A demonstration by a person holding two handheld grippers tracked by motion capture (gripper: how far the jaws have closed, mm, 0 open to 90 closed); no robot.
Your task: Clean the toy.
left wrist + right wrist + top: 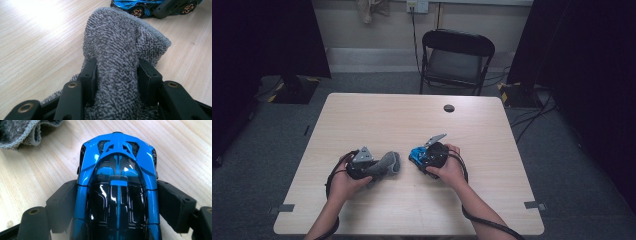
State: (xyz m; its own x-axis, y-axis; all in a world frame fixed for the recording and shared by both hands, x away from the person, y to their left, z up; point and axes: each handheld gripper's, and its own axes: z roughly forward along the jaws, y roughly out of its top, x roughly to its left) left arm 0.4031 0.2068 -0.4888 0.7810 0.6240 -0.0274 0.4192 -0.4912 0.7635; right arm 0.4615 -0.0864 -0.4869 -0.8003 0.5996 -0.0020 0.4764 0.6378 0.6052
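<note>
The left tongs [116, 75] clench the grey cloth [120, 45]; the right tongs [117, 205] clamp the blue toy car [117, 182], which lies just ahead of the cloth, side-on.

Quick count: one blue toy car [117, 182], one grey cloth [120, 50], two hand-held grippers, a left one [377, 167] and a right one [422, 156], all on one wooden surface [412, 120]. One black folding chair [457, 57] beyond the far edge.

A lab or recording room: bare table [377, 115] on grey carpet [287, 130], black curtains [592, 60] at both sides, folding chair [456, 57], floor cables [532, 117], wall socket [417, 6].
</note>
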